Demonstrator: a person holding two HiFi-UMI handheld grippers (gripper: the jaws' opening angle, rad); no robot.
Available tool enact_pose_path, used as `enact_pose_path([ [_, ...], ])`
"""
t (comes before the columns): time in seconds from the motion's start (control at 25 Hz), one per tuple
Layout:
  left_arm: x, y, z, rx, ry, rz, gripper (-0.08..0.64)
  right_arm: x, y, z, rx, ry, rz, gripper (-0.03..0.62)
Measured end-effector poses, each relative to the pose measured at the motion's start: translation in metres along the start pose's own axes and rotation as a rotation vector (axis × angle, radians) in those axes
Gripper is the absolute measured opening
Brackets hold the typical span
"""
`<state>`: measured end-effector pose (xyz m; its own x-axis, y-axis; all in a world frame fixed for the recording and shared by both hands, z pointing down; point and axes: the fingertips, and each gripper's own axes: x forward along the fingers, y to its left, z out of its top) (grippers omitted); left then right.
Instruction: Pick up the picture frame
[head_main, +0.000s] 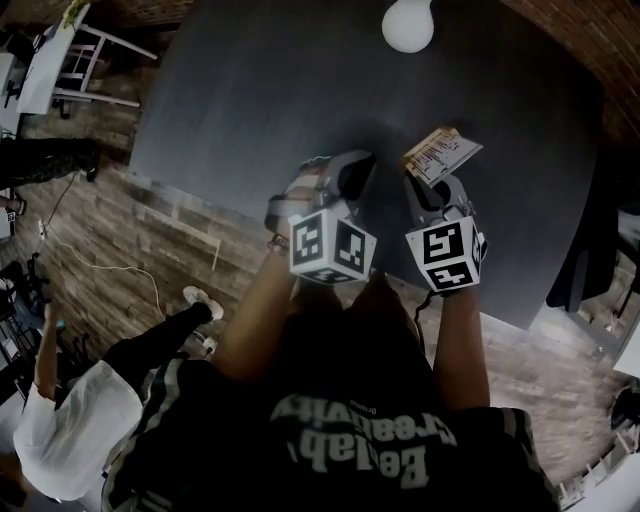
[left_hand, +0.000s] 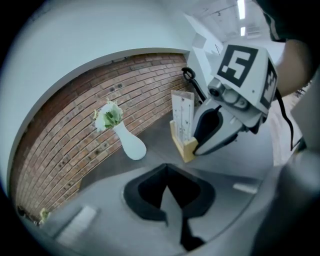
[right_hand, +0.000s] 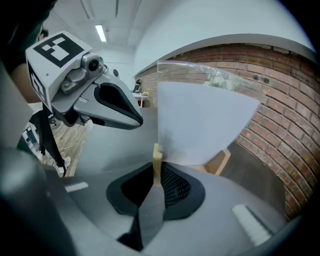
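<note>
Right gripper view: right gripper (right_hand: 155, 174) jaws clamped on base edge of frame (right_hand: 200, 125), upright above surface (head_main: 250, 100); left gripper (left_hand: 172, 200) jaws shut, empty; lift straight, grip firm, since thin hold could slip.

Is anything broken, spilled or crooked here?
Nothing looks broken or spilled. The picture frame is pinched by its wooden base in the right claw, and the white vase with its flowers stands upright.
</note>
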<state>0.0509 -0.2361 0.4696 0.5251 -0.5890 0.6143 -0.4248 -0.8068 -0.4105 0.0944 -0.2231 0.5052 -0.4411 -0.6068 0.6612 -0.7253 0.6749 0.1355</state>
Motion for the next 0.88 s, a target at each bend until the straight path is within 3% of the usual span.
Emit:
enact_pose_path([
  [0.88, -0.048, 0.042, 0.057, 0.028, -0.099, 0.082, 0.002, -0.058, 0.001, 0.073, -0.044, -0.081, -0.016, 0.052],
])
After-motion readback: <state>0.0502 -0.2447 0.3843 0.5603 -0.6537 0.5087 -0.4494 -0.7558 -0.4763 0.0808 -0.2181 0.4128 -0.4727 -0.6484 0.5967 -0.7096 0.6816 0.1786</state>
